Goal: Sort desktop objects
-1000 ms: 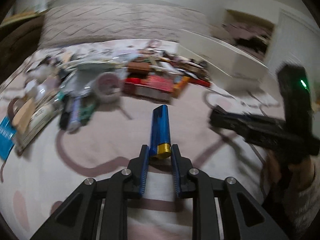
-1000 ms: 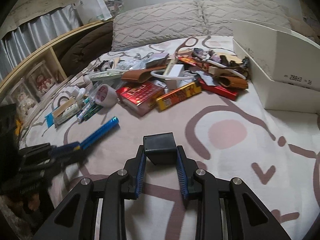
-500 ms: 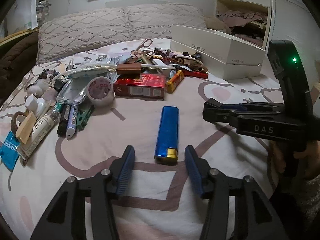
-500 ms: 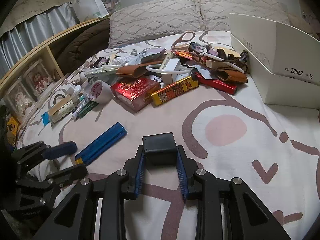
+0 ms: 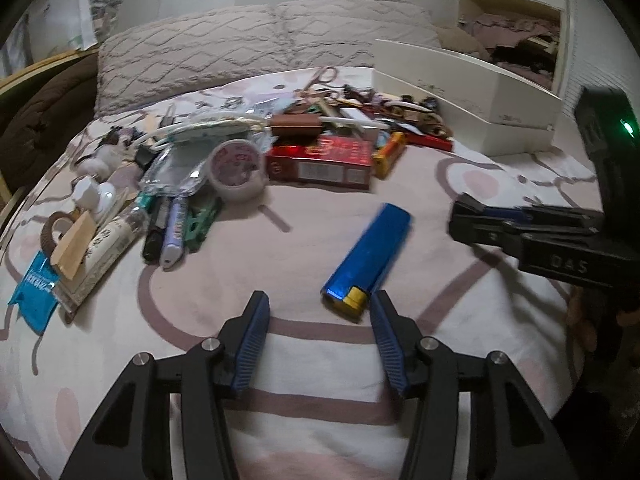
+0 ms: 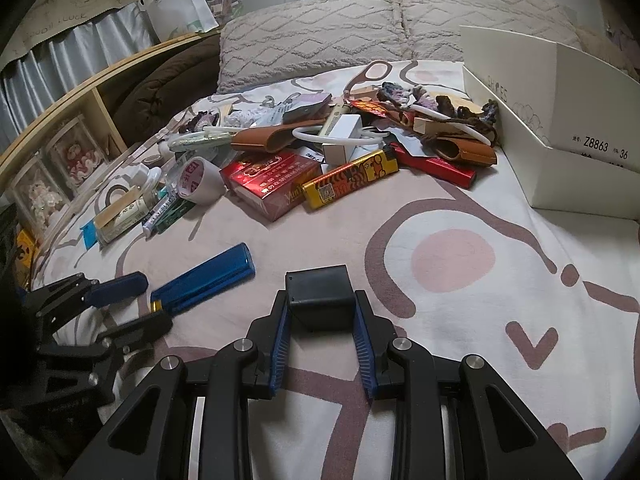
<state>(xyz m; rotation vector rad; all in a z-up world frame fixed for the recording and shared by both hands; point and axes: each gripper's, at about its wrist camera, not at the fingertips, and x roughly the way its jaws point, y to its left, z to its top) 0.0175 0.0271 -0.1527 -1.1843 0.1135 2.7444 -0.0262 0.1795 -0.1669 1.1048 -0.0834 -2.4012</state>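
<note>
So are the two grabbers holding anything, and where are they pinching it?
The right gripper pinches a small black box by its two sides. The left gripper holds nothing; the blue lighter lies loose on the bed.

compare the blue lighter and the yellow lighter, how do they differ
The blue lighter lies alone on the open bedspread, just ahead of the open left gripper; the yellow lighter sits at the edge of the clutter pile, against the red box. The blue lighter is plain, shiny and translucent; the yellow lighter carries printed orange and black artwork. The blue lighter looks longer and slimmer. Both lie flat and neither is held.
</note>
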